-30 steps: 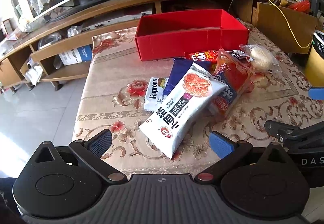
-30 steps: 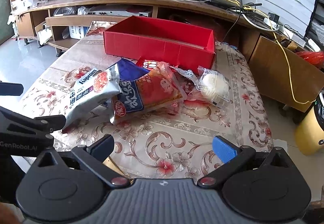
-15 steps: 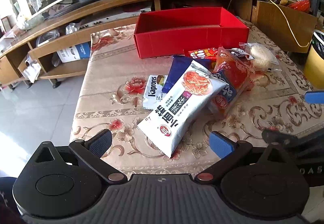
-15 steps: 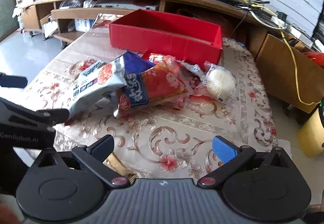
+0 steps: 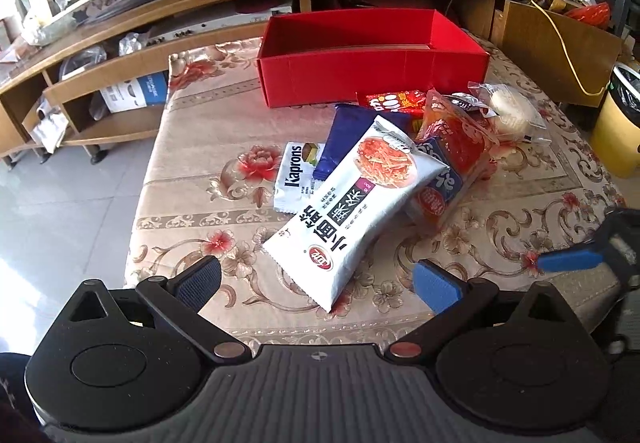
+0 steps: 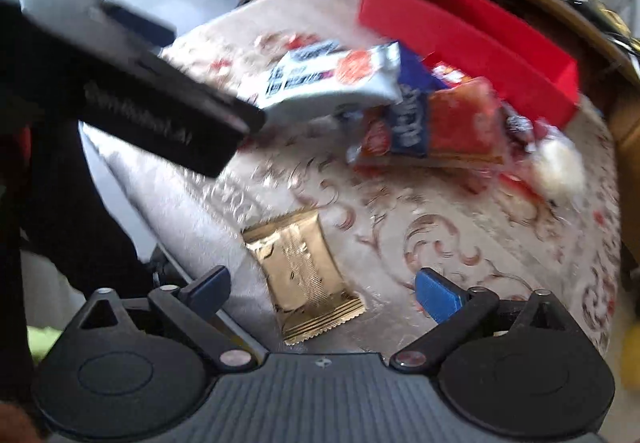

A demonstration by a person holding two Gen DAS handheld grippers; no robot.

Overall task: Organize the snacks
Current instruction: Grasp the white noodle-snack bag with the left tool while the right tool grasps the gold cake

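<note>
Right wrist: gold packet (image 6: 306, 277) newly visible (blurred).

The left wrist camera sat behind its own fingers (image 5: 434, 285) and looked down and forward over the worktop (image 5: 192, 171) from its near edge, with the snack pile (image 5: 384, 171) in mid-frame and the red box (image 5: 372, 83) behind it. The right wrist camera looked more steeply down from the pile's right, close over the worktop (image 6: 460, 227) edge, its picture tilted and blurred. Both views shared the snack pile (image 6: 400, 107) and red box (image 6: 472, 39). Each caught part of the other gripper at its frame edge.
</note>
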